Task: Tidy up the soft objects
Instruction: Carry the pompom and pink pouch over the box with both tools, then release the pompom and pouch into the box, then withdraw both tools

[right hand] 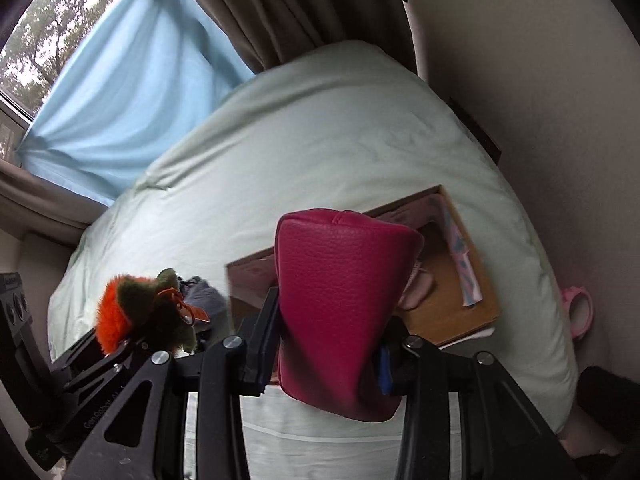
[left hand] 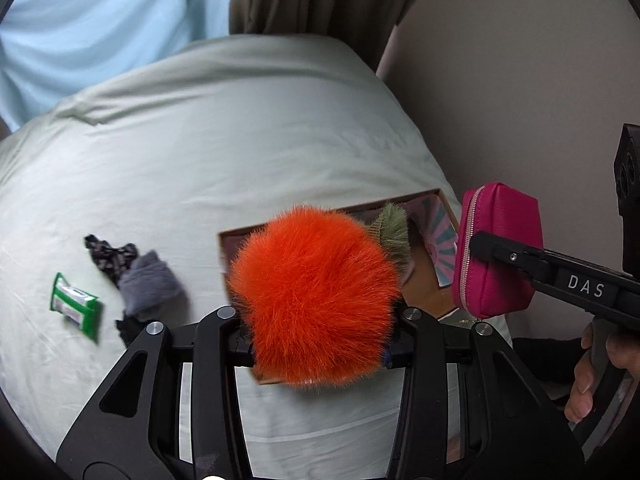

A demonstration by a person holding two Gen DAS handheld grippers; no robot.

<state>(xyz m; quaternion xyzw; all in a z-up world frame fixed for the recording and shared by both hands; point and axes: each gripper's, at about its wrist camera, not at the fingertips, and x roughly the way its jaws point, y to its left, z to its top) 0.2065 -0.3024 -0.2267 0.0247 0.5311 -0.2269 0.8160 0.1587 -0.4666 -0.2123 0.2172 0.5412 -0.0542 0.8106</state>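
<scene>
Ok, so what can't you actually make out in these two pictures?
- Box floor: left wrist view, mostly hidden behind the orange fluffy toy; right wrist view, behind the pink pouch.
- Green packet: left wrist view, label blurred, unreadable.
- Dark cloth pile: left wrist view, too blurred to say which garments.
- Pink item beside the bed: right wrist view, partly hidden behind the bedding.
- Left gripper jaws: buried in fur.

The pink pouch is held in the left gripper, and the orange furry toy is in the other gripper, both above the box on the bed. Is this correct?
Not quite: the pink pouch is held in the right gripper, as the right wrist view shows. The orange furry toy is in the left gripper. Both are above the box on the bed.
</scene>
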